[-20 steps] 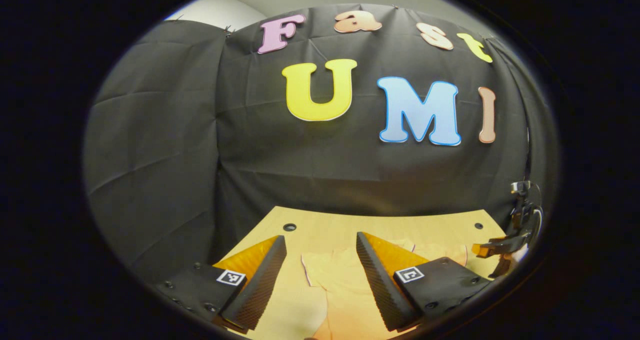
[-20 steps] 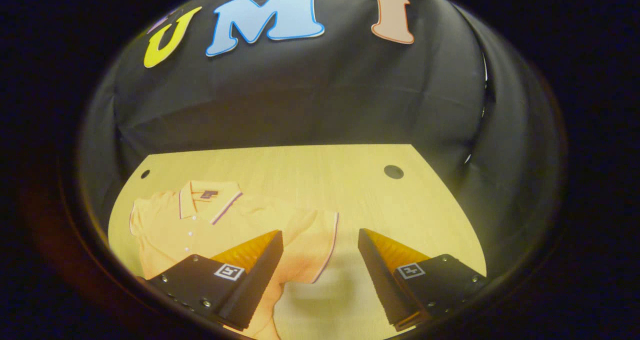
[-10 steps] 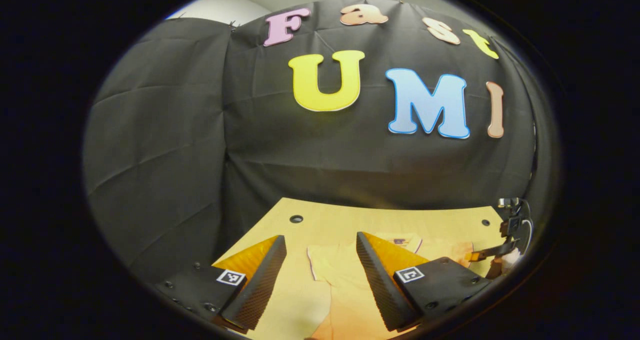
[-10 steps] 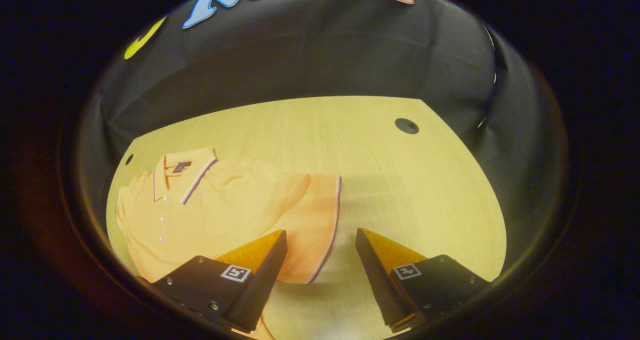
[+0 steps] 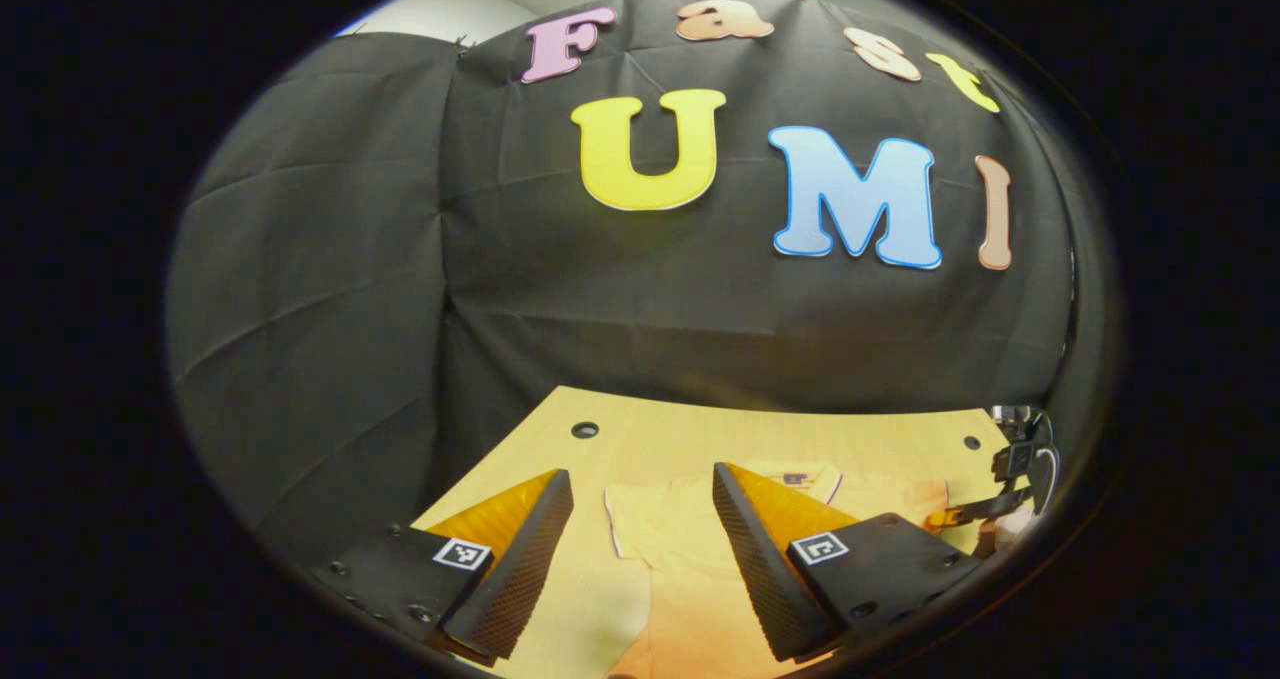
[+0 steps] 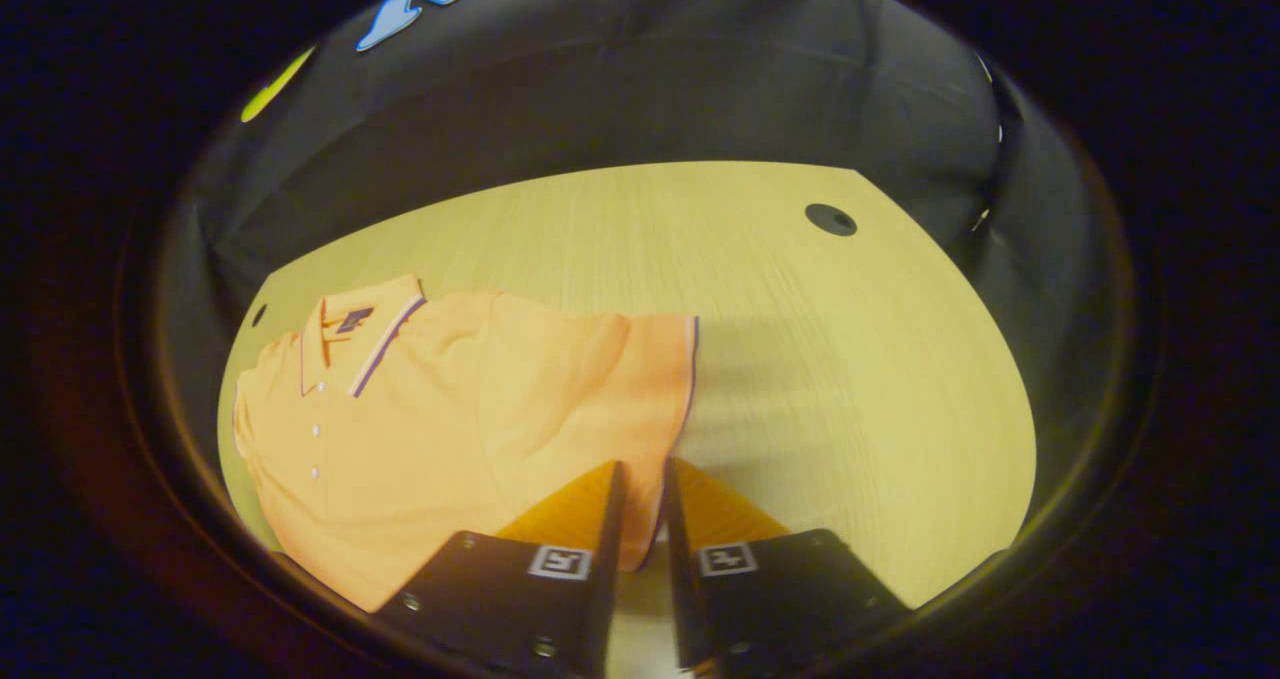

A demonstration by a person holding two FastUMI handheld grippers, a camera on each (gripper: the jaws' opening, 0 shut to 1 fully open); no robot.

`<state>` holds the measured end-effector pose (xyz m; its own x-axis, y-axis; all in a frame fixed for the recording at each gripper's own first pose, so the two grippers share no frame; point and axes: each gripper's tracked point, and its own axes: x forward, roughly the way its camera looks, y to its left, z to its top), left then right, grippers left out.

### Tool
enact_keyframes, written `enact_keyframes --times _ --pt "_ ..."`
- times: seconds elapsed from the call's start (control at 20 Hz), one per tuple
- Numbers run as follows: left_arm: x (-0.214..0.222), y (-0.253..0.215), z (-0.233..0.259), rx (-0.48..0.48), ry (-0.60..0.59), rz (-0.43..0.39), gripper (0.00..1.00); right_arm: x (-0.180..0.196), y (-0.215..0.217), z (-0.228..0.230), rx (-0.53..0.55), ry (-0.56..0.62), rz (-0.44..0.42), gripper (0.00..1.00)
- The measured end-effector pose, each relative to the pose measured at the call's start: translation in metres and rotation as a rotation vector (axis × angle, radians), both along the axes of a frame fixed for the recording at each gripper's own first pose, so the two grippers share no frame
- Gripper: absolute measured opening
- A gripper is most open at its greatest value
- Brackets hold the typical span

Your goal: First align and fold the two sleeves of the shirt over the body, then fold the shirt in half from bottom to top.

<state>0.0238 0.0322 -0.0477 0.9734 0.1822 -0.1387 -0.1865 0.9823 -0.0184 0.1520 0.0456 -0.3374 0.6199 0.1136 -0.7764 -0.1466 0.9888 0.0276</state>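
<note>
An orange polo shirt (image 6: 420,429) lies flat on the wooden table (image 6: 820,359), collar (image 6: 350,324) to the far left in the right gripper view. Its near sleeve (image 6: 620,379) spreads toward my right gripper (image 6: 640,469), whose fingers stand almost together with the sleeve's striped hem between them. In the left gripper view the shirt (image 5: 680,549) lies below and between the fingers of my left gripper (image 5: 640,479), which hovers open over the other sleeve and holds nothing. The right gripper (image 5: 985,509) also shows there at the far right edge, low at the shirt.
Black cloth walls close the booth behind and beside the table. Two round holes sit in the tabletop's far corners, one hole (image 6: 830,219) at the right and one hole (image 5: 584,429) at the left. Bare wood (image 6: 850,289) extends right of the sleeve.
My right gripper has come down toward the sleeve and its fingers have shut from wide open onto the hem. The left gripper has stayed open and barely shifted.
</note>
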Motion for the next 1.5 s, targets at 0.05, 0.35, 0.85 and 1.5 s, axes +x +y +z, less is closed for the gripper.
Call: enact_keyframes --times 0.05,0.35,0.85,1.5 --pt "0.001 -0.003 0.000 -0.001 0.003 -0.005 0.94 0.000 0.000 -0.004 -0.002 0.004 -0.001 0.18" --pt "0.004 -0.004 0.000 0.008 0.009 -0.015 0.94 0.002 0.004 0.000 0.019 0.005 0.000 0.00" --pt "-0.004 0.011 -0.004 0.003 0.012 0.010 0.94 0.014 0.049 0.042 -0.010 -0.096 0.100 0.00" --pt "-0.024 0.036 -0.007 -0.001 0.012 0.065 0.94 -0.039 0.175 0.036 -0.035 -0.092 0.431 0.00"
